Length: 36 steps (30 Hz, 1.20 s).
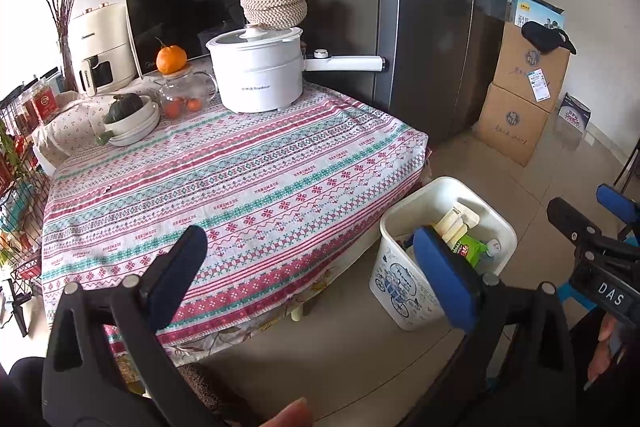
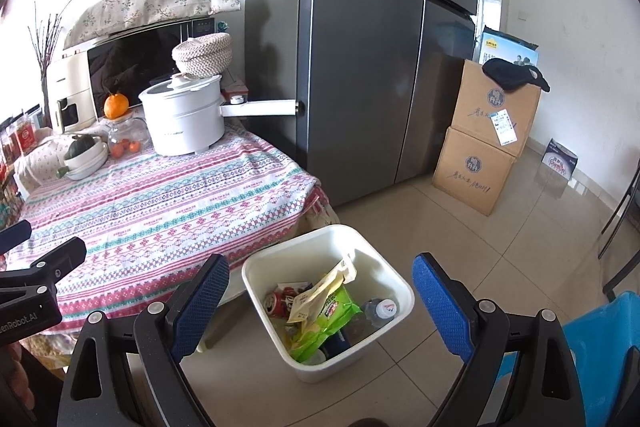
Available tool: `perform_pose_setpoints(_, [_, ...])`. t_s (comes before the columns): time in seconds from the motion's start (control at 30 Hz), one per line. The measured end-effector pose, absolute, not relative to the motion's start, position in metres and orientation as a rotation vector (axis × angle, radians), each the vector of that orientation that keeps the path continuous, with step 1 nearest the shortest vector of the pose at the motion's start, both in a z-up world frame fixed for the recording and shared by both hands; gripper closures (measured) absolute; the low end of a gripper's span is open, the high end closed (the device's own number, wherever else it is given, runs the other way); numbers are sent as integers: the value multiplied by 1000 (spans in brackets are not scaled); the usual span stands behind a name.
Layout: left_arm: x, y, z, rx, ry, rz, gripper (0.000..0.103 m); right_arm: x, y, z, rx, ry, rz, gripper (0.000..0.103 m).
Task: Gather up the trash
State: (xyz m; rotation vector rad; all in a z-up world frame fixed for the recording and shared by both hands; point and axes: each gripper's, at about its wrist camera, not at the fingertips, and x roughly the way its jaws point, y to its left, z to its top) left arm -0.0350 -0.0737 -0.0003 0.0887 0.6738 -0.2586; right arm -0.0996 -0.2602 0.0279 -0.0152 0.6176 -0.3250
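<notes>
A smooth white plastic bin [image 2: 328, 303], square-mouthed with rounded corners, stands on glossy beige floor tiles [image 2: 500, 247] beside the table's woven, striped cloth [image 2: 160, 203]. Both tools tilt downward with ribbed blue pads spread wide and empty: the right gripper [image 2: 322, 307] frames the bin just ahead of it, the left gripper [image 1: 316, 267] has it off its right finger. Inside lie a crinkled green packet [image 2: 332, 319], a red can [image 2: 278, 301] and a clear bottle [image 2: 380, 309].

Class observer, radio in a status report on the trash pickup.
Left gripper and right gripper open, empty. Bin on floor holds wrappers, can, bottle. Nothing in the way.
</notes>
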Motion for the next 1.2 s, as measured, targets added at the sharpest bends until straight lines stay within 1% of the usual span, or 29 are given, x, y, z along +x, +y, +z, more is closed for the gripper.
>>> perform_pose_setpoints(1.2, [-42,-82,2,93,661,-258,1,-99,-256,23,-26,632,-318,9])
